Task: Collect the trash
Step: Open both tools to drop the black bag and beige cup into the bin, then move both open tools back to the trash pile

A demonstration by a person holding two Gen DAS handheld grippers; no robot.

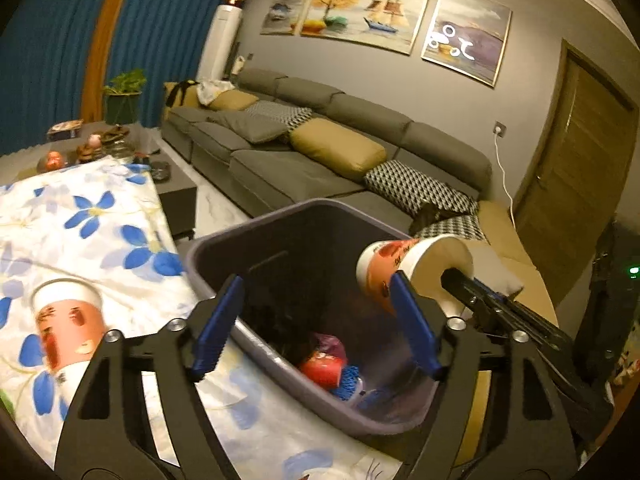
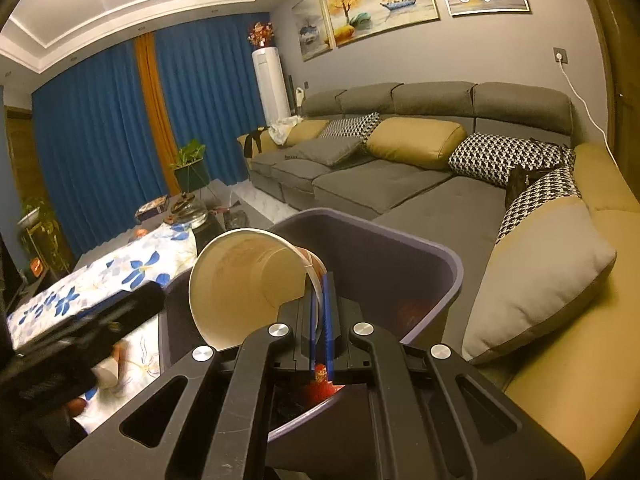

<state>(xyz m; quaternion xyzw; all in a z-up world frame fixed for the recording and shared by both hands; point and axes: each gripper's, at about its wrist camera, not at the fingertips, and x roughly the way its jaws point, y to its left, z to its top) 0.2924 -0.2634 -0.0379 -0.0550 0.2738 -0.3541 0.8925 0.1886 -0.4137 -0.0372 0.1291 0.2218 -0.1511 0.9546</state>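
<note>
Two paper cups show. Our right gripper (image 2: 319, 304) has its fingers (image 2: 329, 308) pinching the rim of one paper cup (image 2: 244, 284), tipped on its side above the open purple bin (image 1: 256, 232). Our left gripper (image 1: 316, 324) hangs with its fingers (image 1: 218, 322) spread apart, gripping nothing, at the bin's near rim. Red and blue trash (image 1: 326, 368) lies at the bottom of the bin. A second cup (image 1: 68, 322) stands on the table's floral cloth (image 1: 100, 216), left of the bin.
</note>
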